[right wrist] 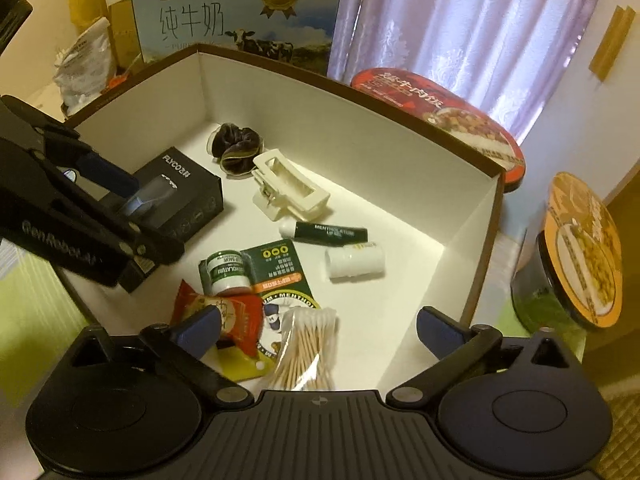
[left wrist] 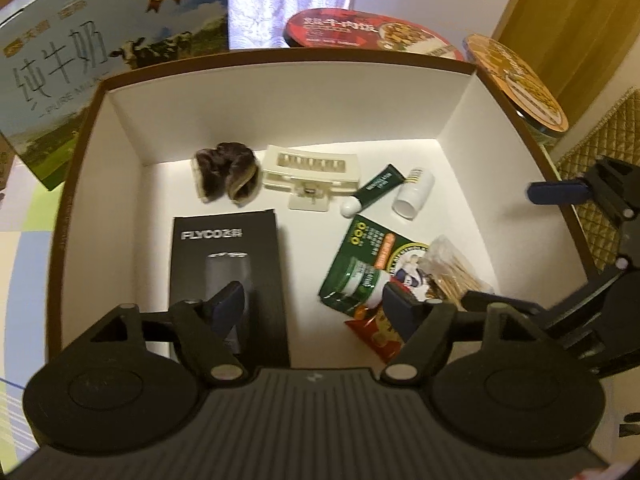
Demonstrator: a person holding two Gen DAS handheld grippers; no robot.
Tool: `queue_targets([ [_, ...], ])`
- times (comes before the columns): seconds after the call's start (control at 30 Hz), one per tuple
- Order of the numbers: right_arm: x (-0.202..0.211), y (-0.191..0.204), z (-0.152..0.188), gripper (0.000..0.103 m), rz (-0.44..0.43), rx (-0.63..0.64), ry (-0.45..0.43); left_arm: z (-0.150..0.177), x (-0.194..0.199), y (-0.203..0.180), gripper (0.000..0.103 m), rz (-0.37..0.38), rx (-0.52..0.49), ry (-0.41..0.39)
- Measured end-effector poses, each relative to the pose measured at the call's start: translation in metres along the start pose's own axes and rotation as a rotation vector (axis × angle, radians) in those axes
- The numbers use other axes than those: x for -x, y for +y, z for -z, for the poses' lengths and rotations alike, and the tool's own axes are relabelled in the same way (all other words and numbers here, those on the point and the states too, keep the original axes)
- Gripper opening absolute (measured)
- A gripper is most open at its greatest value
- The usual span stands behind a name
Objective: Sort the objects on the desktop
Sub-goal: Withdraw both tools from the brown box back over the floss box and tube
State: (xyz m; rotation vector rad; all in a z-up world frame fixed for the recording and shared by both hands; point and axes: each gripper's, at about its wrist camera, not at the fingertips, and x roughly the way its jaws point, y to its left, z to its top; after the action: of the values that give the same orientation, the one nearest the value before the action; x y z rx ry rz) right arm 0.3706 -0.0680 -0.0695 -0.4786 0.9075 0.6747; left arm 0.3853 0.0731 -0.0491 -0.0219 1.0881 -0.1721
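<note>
A white box with a brown rim (left wrist: 280, 56) holds a black FLYCO box (left wrist: 228, 248), a dark scrunchie (left wrist: 224, 172), a cream hair claw (left wrist: 310, 172), a green lip-balm tube (left wrist: 378, 186), a white cap (left wrist: 414, 192), a green Mentholatum card (left wrist: 360, 268) and a red packet (right wrist: 228, 312). My left gripper (left wrist: 314, 304) hangs open over the box floor, its left finger above the black box. My right gripper (right wrist: 318, 328) stands wide open over a bag of cotton swabs (right wrist: 304, 348), which lies between the fingers untouched.
A blue milk carton (left wrist: 60, 60) stands behind the box's left corner. A red-lidded bowl (left wrist: 360, 32) and an orange-lidded bowl (left wrist: 516, 80) sit past the far and right walls. A pale curtain (right wrist: 460, 20) hangs behind. Bags (right wrist: 88, 60) pile at the far left.
</note>
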Motion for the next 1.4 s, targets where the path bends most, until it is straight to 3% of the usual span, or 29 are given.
queue_targets([
  [0.13,0.005,0.000,0.002,0.101,-0.008,-0.020,0.000,0.002,0.003,0.003,0.083,-0.021,0.009,0.002],
  [0.4,0.017,-0.003,0.002,0.101,-0.019,-0.094,-0.018,0.004,0.015,0.002,0.089,-0.057,0.001,-0.021],
  [1.4,0.094,0.026,0.014,0.101,-0.032,-0.208,-0.160,0.032,0.095,-0.005,0.091,-0.098,0.004,-0.145],
])
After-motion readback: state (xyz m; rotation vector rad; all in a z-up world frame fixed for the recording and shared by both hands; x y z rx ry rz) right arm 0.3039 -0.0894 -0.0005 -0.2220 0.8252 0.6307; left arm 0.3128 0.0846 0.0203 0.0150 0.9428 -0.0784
